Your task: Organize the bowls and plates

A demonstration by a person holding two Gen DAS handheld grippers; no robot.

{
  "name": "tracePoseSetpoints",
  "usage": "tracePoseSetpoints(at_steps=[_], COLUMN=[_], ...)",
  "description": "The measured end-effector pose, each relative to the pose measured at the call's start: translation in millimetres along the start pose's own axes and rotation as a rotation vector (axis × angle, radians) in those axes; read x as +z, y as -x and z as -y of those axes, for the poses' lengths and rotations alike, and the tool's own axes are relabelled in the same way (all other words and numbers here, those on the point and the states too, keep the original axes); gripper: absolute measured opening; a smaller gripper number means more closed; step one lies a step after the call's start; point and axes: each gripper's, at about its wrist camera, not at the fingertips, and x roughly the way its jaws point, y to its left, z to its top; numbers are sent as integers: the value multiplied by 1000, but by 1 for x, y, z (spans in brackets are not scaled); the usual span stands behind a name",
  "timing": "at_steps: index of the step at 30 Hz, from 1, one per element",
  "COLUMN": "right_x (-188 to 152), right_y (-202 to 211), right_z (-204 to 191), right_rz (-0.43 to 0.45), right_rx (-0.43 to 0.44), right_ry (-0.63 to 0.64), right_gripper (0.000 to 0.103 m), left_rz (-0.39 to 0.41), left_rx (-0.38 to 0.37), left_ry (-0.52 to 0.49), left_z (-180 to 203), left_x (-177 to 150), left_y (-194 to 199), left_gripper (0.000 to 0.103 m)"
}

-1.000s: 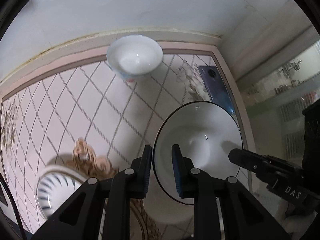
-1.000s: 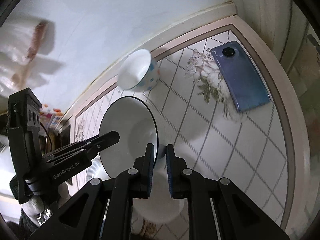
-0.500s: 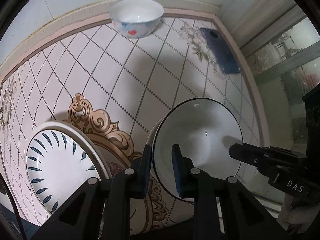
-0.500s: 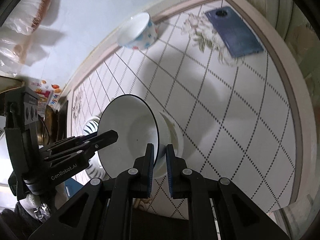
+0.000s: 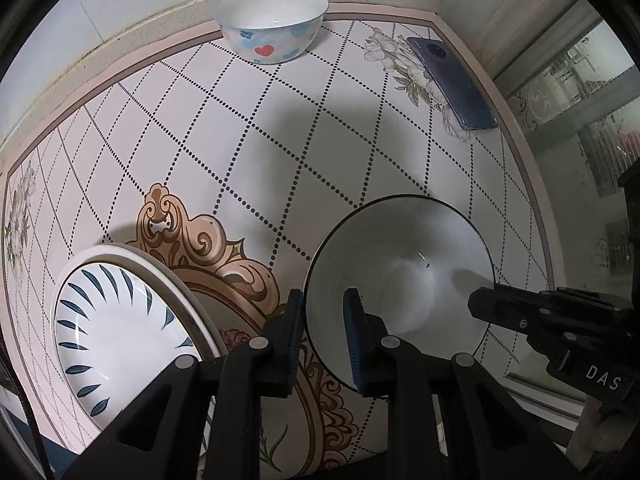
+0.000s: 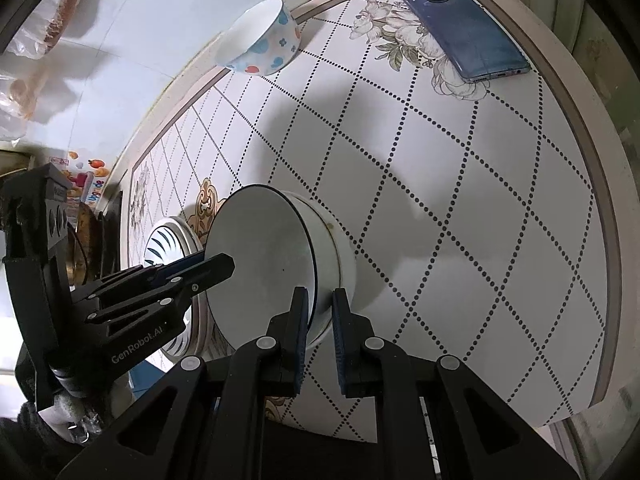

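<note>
carrying step: dark-rimmed bowl (image 5: 400,276) held above the tabletop (image 5: 320,152), its rim clamped on opposite sides by the left hand-held gripper (image 5: 322,336) and right hand-held gripper (image 6: 320,320) (both closed on it); next, seemingly, lowering it level beside the striped plate (image 5: 116,340)

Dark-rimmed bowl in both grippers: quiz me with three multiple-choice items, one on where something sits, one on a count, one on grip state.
1. Where is the phone?
A. near the table's far right corner
B. inside the heart-print bowl
C. on the blue-leaf plate

2. How many bowls are in view?
A. one
B. two
C. four

3. What grips the dark-rimmed bowl?
A. neither gripper
B. left only
C. both, on opposite rim edges

Answers: 1 A, it lies flat on the table beside the floral print. 2 B, the heart-print bowl and the held one. 3 C, left gripper and right gripper each straddle its rim.
</note>
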Motion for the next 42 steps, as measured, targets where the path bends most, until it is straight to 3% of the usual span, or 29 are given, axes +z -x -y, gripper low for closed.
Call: tracePoseSetpoints(at_steps=[6,10,11,14,15,17,21,28,29,31,33,42], right_x=[5,20,25,55,70,100,166,251,257,268,274,277], right_y=[-2,18,27,53,59,61,35,-37,-44,-60,-72,-74], right_z=[3,5,4,-4,-8,-15,-23,-25,-25,-24,-21,-30], right_rz=[-41,-45,-31,48,83,135,188,126,118,99,76,104], right_rx=[25,83,107,157,168,170,131,87,83,85,97,62], right_ry=[-38,-75,-80,-82,-73,-62,-69,-88,-91,-103,-116,-95], right_gripper=[15,18,23,51,58,59,59,58,57,45,15,14], left_rz=[-16,61,85,153,172,190,152,50,35,28,43,79], left_rx=[-24,-66,-72,-90,-80,-58,-50,-21,-24,-18,-15,14], left_ry=[12,37,45,99,114,158,261,295,289,271,245,201], left_z=[-3,-13,-17,-33,-39,-55,-89,-114,-115,-113,-110,-98], left_x=[1,14,23,60,74,108,167,226,231,238,242,235], left_y=[10,53,63,78,78,71,37,-23,-30,-40,-44,-32], left_gripper=[18,19,19,34,35,35,35,35,35,34,13,10])
